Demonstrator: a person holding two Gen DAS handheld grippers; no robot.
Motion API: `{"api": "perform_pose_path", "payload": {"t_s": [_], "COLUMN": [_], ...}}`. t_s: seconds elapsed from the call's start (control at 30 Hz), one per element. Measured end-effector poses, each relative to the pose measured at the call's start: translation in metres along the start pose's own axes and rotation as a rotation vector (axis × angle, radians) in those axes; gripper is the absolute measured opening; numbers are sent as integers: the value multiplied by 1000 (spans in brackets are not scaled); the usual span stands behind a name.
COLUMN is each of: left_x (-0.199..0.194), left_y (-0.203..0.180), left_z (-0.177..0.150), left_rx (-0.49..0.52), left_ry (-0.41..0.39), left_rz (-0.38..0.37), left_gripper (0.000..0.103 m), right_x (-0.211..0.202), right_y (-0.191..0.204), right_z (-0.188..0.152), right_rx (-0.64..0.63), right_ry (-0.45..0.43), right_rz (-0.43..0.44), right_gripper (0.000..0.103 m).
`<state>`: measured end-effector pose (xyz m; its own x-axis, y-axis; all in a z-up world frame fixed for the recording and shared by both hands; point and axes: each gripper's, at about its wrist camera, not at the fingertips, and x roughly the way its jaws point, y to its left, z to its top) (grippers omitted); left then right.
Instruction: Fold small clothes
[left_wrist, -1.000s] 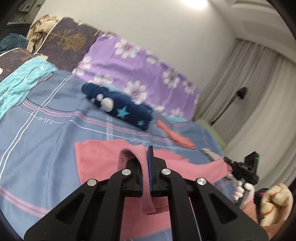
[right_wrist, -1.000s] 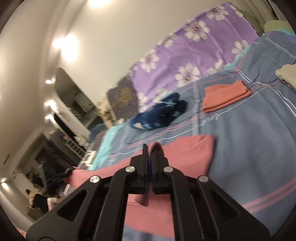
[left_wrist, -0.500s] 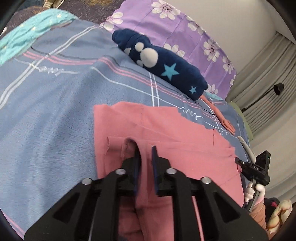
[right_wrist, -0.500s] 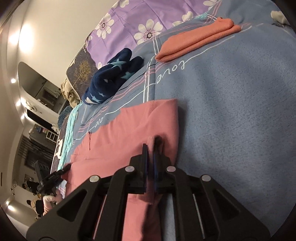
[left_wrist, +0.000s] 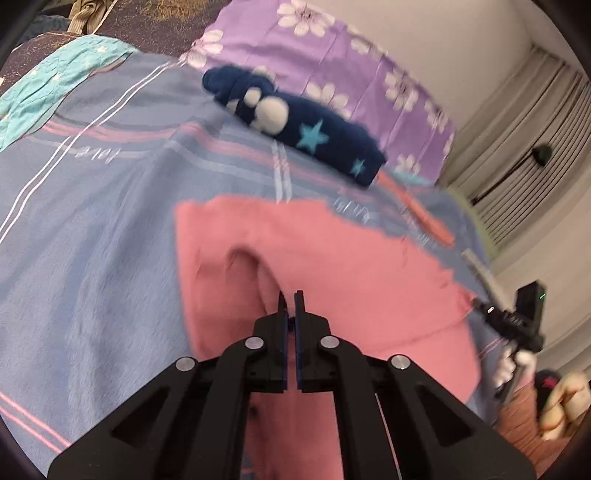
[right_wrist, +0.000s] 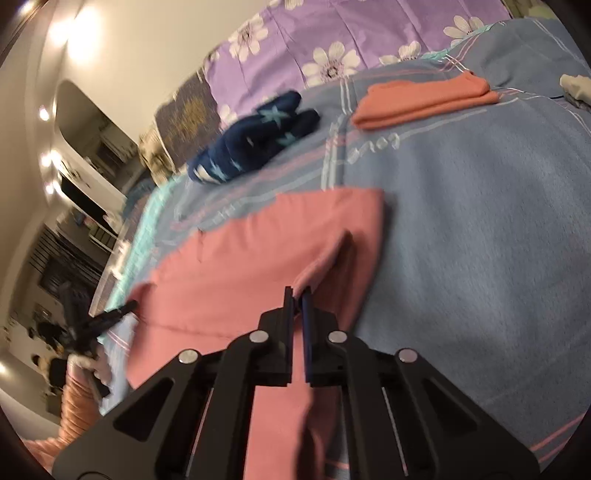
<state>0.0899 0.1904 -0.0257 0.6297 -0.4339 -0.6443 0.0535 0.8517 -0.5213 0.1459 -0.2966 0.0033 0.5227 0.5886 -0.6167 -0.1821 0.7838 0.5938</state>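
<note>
Here the left gripper (left_wrist: 290, 301) pinches a raised fold of the pink garment (left_wrist: 332, 266). The right gripper (right_wrist: 298, 297) apparently clamps its other edge; a navy starred garment (left_wrist: 306, 136) lies at twelve o'clock.

A home bedroom: a bed (left_wrist: 92, 229) under a blue striped sheet fills the scene. At its head lies a purple flowered pillow (left_wrist: 332, 55); beyond its far side hang pleated curtains (left_wrist: 524, 147). On the bed lie small folded clothes, and past its other side stands dim shelving (right_wrist: 70, 254)
</note>
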Motion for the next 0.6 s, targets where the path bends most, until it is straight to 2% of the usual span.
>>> {"api": "perform_pose_path", "payload": {"t_s": [0.07, 0.17, 0.27, 0.3, 0.33, 0.37, 0.47, 0.5, 0.53, 0.6], "left_x": [-3, 4, 21, 28, 32, 33, 32, 33, 36, 51], "left_y": [-6, -8, 7, 15, 19, 23, 27, 29, 30, 31], "left_z": [19, 55, 76, 80, 82, 81, 76, 74, 73, 73], "left_rx": [-7, -38, -110, -136, -146, -143, -106, -95, -87, -57], "left_ry": [-40, -118, -124, -104, -93, -93, -92, -83, -70, -19], "left_rz": [-17, -5, 14, 32, 60, 102, 117, 116, 118, 141], "left_gripper": [2, 2, 3, 6, 14, 18, 32, 39, 42, 42], "right_x": [-1, 8, 23, 30, 33, 34, 37, 41, 44, 54], "right_y": [5, 2, -13, -21, -26, -28, -28, -29, -30, -30], "right_z": [18, 56, 85, 90, 90, 89, 82, 81, 80, 81], "right_rx": [10, 41, 91, 126, 140, 134, 61, 40, 34, 25], "right_ry": [-30, -90, -127, -108, -91, -84, -69, -50, -39, -13], "right_rz": [22, 20, -90, -106, -94, -83, -103, -104, -103, -109], "right_gripper": [4, 4, 10, 10, 13, 16, 29, 30, 32, 35]}}
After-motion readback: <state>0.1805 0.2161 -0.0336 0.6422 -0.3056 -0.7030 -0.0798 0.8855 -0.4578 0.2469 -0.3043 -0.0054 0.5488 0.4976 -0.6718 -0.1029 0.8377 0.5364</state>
